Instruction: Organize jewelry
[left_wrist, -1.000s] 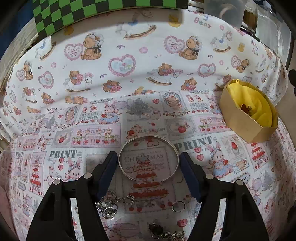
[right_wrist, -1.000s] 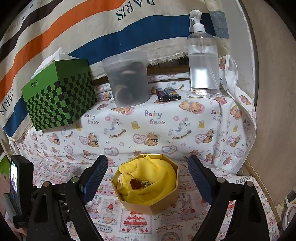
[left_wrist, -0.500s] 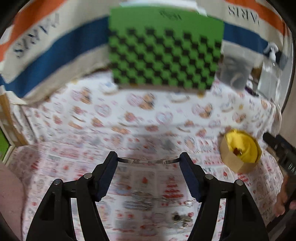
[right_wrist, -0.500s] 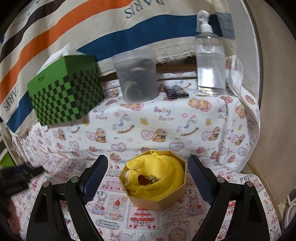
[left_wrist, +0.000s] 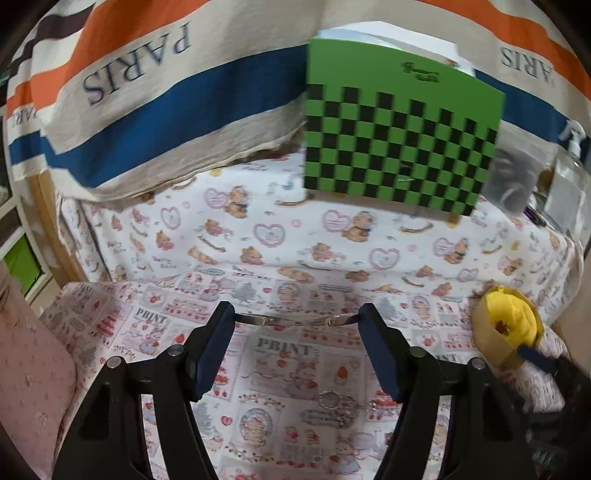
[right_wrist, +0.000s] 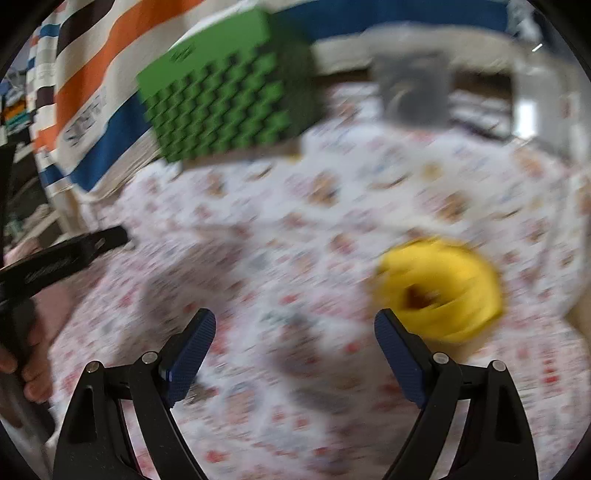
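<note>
A: Your surface (left_wrist: 332, 236) is wide, and the box (left_wrist: 495, 343) with the yellow lining sits far right.

B: And the bangle (left_wrist: 295, 320)?

A: It's off the surface, clamped edge-on across your left gripper (left_wrist: 296, 319). Keep it level and let go low over the lining. Your right gripper (right_wrist: 295, 325) has its jaws apart, holding nothing.

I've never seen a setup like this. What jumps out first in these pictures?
Probably the thin silver bangle, seen edge-on and pinched between the left gripper fingers, above the cartoon-print cloth. Behind it stands a bright green checkered box against a striped PARIS banner. To the right sits a tan box lined with yellow cloth, holding a small piece already, while the right gripper is open and empty.
</note>
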